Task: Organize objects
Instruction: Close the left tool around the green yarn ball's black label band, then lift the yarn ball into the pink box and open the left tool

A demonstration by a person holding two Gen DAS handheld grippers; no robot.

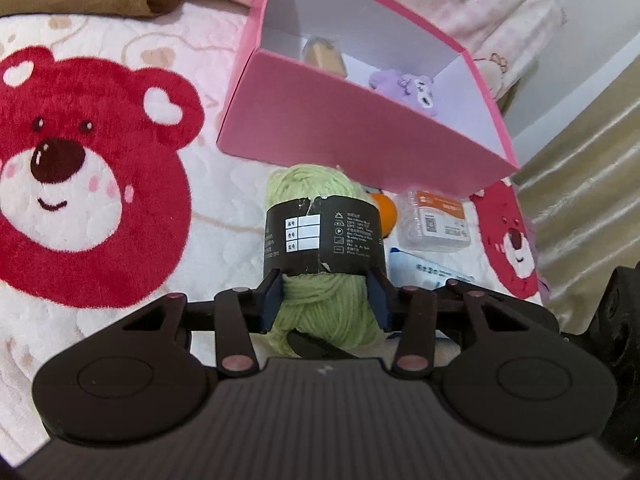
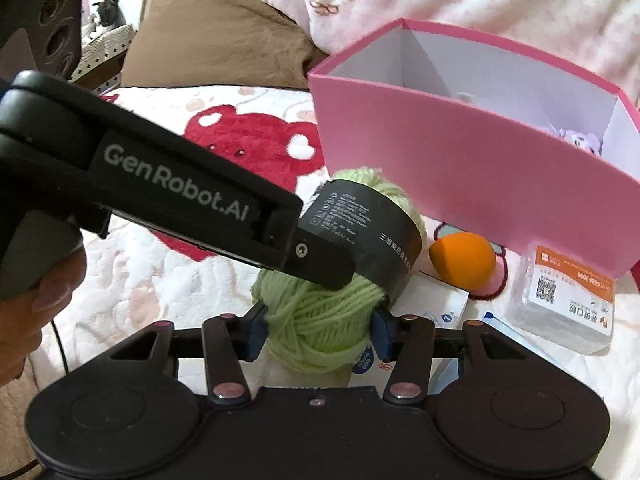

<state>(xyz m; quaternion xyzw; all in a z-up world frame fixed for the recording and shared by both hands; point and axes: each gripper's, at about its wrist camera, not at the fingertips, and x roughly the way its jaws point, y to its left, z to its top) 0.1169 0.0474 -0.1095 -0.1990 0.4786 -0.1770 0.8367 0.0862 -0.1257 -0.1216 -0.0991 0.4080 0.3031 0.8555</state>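
Note:
A skein of light green yarn (image 1: 324,200) with a black paper band sits just in front of the pink box (image 1: 320,120). My left gripper (image 1: 326,284) is shut on the yarn's near end, with both blue pads pressing into the wool. In the right wrist view, my right gripper (image 2: 320,320) is also shut on the yarn (image 2: 312,300), at its lower end. There the left gripper (image 2: 332,272) reaches in from the left and clamps the yarn by the band. The pink box (image 2: 460,160) is open-topped and holds a purple plush toy (image 1: 404,88) and a tan object (image 1: 324,54).
An orange ball (image 2: 462,260), a clear plastic case with an orange label (image 2: 564,296) and a white and blue packet (image 2: 440,308) lie right of the yarn. Underneath is a white blanket with red bears (image 1: 80,180). A brown pillow (image 2: 220,40) lies behind. A hand (image 2: 40,292) holds the left gripper.

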